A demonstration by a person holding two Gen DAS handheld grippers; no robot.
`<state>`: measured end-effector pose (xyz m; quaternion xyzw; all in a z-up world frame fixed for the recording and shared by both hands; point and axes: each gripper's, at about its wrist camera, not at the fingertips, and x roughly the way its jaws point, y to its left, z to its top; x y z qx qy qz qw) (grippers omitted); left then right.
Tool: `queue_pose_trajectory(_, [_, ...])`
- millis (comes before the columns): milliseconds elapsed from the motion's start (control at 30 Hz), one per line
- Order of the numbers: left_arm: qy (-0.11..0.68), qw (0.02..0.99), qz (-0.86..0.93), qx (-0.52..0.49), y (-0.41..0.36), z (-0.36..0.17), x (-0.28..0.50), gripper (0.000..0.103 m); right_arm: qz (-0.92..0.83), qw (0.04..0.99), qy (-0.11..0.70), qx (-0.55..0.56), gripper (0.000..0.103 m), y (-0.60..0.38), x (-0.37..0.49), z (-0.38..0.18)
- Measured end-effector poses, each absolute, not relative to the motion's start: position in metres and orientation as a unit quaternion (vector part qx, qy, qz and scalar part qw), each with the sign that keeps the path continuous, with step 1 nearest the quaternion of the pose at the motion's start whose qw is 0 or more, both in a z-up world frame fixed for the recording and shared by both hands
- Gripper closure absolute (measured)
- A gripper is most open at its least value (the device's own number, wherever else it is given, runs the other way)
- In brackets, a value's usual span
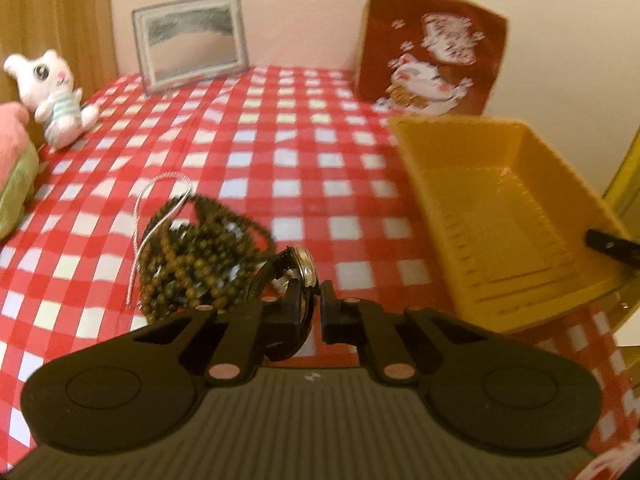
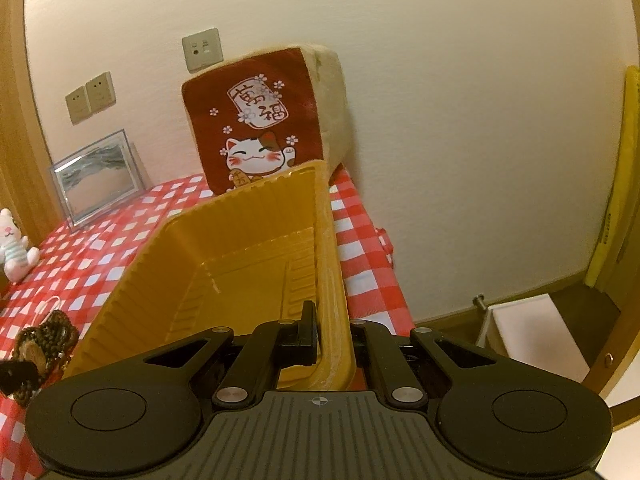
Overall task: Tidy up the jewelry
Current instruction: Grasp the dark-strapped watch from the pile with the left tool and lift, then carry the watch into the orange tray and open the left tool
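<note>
While the yellow ribbed plastic tray [image 2: 256, 248] is kept tilted with its open side facing the jewelry, its near right rim is pinched between the narrow-set jaws of the right gripper [image 2: 332, 332], low and centre in the right wrist view; the tilt is judged to be there so that pieces can be dropped in easily. In the left wrist view, just above the lower centre, the left gripper [image 1: 316, 304] is closed narrowly on a wristwatch with a silver case and dark strap [image 1: 304, 268], which is gripped at the case edge and held slightly clear of the cloth, apparently so that it can be carried to the tray at the right of that frame. Just beyond and to the left of the watch, a heap of brown-green bead strands [image 1: 192, 256] is left lying on the red-and-white checked tablecloth [image 1: 280, 128], with a thin silver chain [image 1: 156, 208] looped over it; these are judged to be still waiting. Further back, a white plush rabbit [image 1: 52, 96] is seen at the upper left, a framed sand picture [image 1: 192, 40] against the wall, and a red lucky-cat cushion [image 1: 432, 52] at the upper right.
</note>
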<state>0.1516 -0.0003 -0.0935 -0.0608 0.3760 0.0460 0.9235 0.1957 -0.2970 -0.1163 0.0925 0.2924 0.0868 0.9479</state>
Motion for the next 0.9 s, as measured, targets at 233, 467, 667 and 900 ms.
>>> queue_pose_trajectory(233, [0.342, 0.937, -0.025, -0.072, -0.043, -0.060, 0.150, 0.095, 0.093, 0.948, 0.291, 0.085, 0.099, -0.299, 0.191, -0.114])
queue_pose_trajectory(467, [0.354, 0.926, -0.105, -0.080, -0.097, -0.073, 0.169, 0.095, 0.098, 0.951, 0.286, 0.068, 0.099, -0.303, 0.181, -0.112])
queue_pose_trajectory(667, [0.379, 0.912, -0.129, -0.085, -0.119, -0.101, 0.179, 0.095, 0.101, 0.951, 0.287, 0.059, 0.099, -0.308, 0.173, -0.113])
queue_pose_trajectory(900, [0.391, 0.909, -0.116, -0.087, -0.119, -0.111, 0.178, 0.092, 0.103, 0.952, 0.284, 0.044, 0.099, -0.310, 0.169, -0.112])
